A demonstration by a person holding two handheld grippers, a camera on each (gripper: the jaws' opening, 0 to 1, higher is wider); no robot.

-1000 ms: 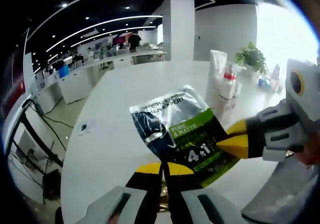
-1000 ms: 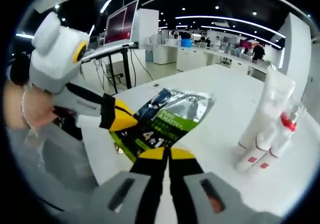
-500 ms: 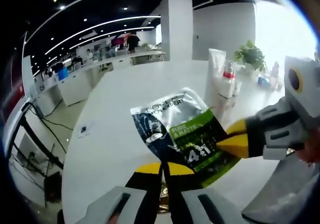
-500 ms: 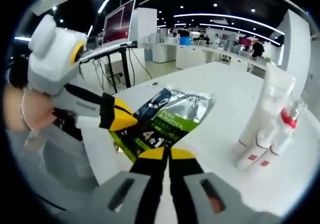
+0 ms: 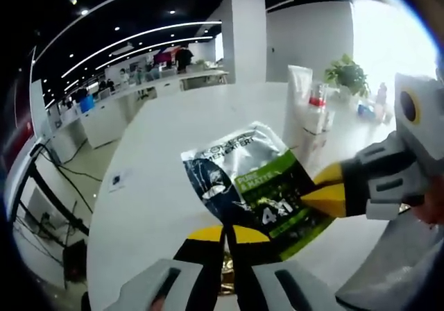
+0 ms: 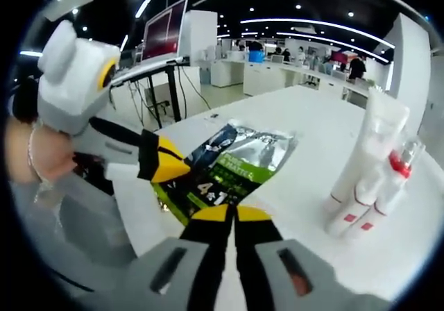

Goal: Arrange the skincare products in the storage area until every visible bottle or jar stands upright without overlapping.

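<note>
A flat silver, dark blue and green skincare sachet point(image 5: 253, 182) point(image 6: 229, 169) is held level above the white table point(image 5: 166, 151) point(image 6: 326, 137) by both grippers. My left gripper point(image 5: 229, 234) is shut on its near edge; the same gripper enters the right gripper view from the left point(image 6: 166, 169). My right gripper point(image 6: 232, 215) is shut on another edge of the sachet and comes in from the right in the left gripper view point(image 5: 322, 198). Several white tubes and a red-capped bottle point(image 6: 374, 179) point(image 5: 309, 116) stand upright together on the table beyond the sachet.
A potted plant point(image 5: 349, 80) stands at the far side of the table. A small dark label point(image 5: 118, 179) lies near the table's left edge. A desk with a monitor point(image 6: 166, 37) and office benches lie beyond. A person's hand point(image 6: 35, 155) holds the left gripper.
</note>
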